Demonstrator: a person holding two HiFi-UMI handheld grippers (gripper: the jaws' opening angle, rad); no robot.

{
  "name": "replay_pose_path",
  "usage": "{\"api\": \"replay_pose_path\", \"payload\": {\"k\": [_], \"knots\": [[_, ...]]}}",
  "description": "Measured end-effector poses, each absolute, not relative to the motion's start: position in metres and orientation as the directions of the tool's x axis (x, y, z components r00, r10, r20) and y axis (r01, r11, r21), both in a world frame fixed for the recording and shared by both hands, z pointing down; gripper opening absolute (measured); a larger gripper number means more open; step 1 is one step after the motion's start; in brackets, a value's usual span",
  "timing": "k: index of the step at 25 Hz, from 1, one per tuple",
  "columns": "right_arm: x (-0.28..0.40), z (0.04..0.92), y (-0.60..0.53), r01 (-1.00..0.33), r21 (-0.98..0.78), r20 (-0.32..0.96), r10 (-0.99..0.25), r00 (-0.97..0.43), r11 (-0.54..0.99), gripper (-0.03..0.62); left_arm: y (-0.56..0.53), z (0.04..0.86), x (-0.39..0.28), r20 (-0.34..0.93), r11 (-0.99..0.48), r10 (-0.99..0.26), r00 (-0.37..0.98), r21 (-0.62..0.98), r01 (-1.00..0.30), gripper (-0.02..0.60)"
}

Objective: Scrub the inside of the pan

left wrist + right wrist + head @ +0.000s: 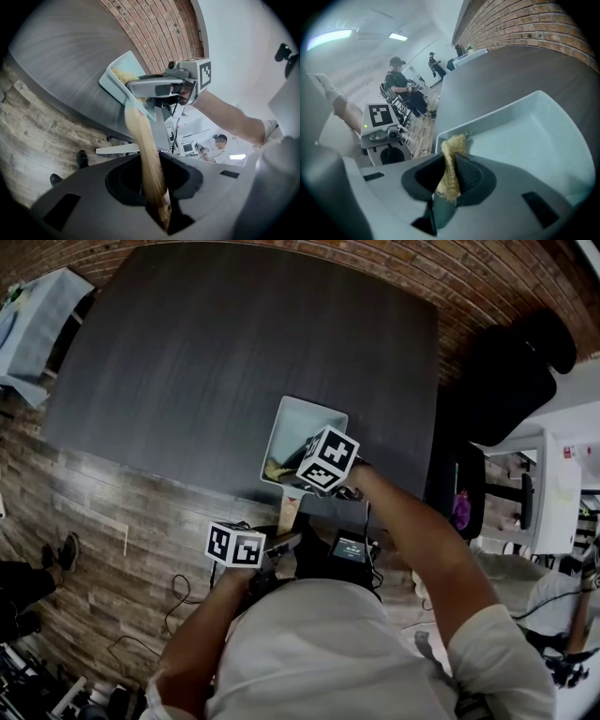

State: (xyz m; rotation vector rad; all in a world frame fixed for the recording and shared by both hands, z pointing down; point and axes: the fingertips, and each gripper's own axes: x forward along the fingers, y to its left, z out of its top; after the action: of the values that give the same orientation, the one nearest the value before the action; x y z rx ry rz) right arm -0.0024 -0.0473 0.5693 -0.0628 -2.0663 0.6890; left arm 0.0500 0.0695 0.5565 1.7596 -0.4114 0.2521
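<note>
A square pale pan (302, 423) rests at the near edge of the dark grey table (216, 362), its wooden handle (289, 512) reaching off the table toward me. My left gripper (152, 180) is shut on that handle (140, 131) and holds it near level. My right gripper (451, 164) points down into the pan (525, 136) at its near rim, shut on a frayed yellowish scrub pad (452, 145). In the left gripper view the pad (123, 75) pokes out past the right gripper (136, 86) against the pan's inner wall. The right gripper's marker cube (328, 460) hides part of the pan's inside.
A black office chair (511, 371) stands right of the table, and a small blue-covered table (33, 324) at the far left. Cables (178, 592) lie on the wood-plank floor. A seated person (553, 615) is at the right, and others (401, 82) stand further back.
</note>
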Motion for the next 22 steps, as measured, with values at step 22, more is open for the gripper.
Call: {"api": "replay_pose_path", "payload": {"k": [22], "knots": [[0.006, 0.543, -0.039, -0.182, -0.513, 0.705, 0.291, -0.646, 0.839, 0.071, 0.069, 0.558, 0.051, 0.374, -0.176, -0.155, 0.914, 0.900, -0.399, 0.094]]}}
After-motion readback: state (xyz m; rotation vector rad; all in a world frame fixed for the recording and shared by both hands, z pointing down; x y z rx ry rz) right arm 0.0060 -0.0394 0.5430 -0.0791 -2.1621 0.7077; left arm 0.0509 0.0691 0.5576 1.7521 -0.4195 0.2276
